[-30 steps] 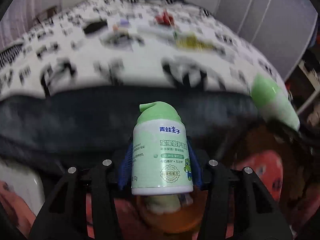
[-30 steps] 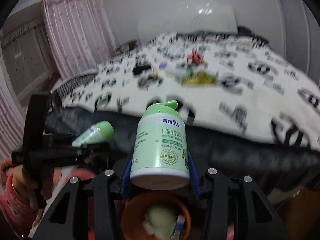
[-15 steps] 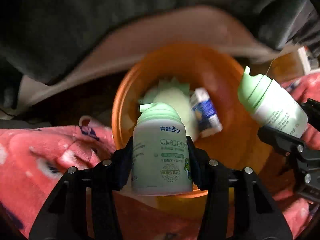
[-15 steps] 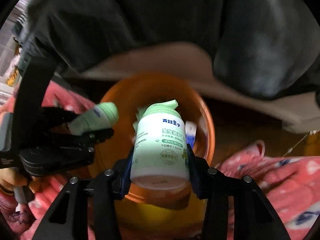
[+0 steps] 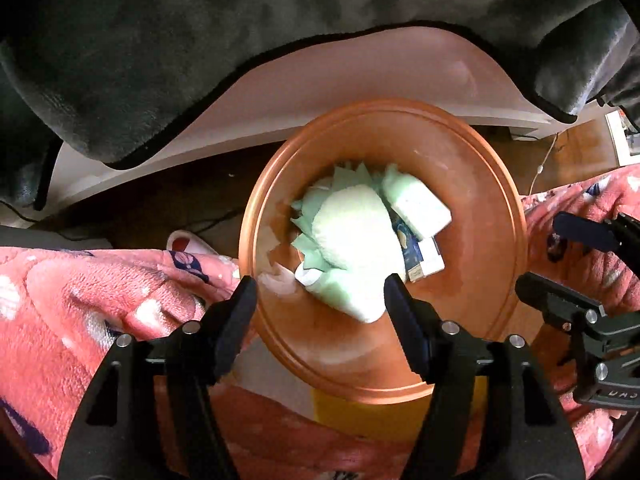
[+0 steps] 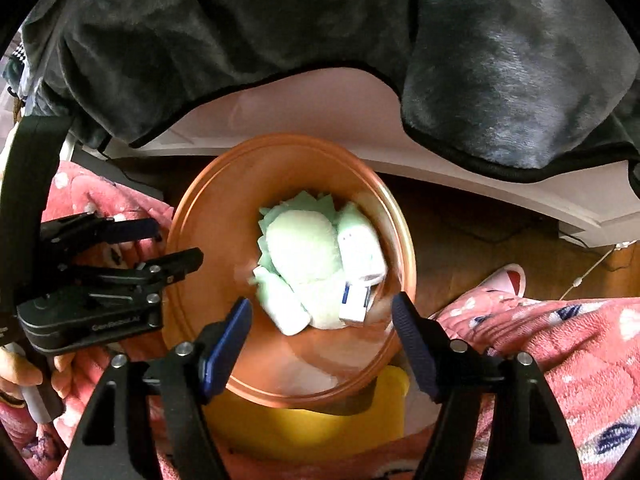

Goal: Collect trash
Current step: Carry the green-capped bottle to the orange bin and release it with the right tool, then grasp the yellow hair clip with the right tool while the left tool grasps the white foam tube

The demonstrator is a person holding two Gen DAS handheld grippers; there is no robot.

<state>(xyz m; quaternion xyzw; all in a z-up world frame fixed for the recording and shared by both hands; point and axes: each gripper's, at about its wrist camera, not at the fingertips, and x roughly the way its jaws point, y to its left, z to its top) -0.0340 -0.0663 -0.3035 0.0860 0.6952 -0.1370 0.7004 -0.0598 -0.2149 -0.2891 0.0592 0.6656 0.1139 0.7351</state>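
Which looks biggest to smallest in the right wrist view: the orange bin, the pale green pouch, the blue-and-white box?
1. Orange bin: by far the largest; it holds the other two.
2. Pale green pouch: the biggest item in the pile.
3. Blue-and-white box: smallest, though partly tucked under the pile.

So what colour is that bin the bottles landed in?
Orange, the bin has a smooth plastic rim and inside wall; the right wrist view shows it best.

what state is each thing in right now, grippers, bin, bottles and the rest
left gripper: open, empty, over the bin
right gripper: open, empty, over the bin
orange bin: upright, partly filled
two green bottles: lying on their sides in the bin
pale green bundle: resting in the bin between the bottles
blue and white box: lying in the bin
dark blanket: draped, hanging over the edge
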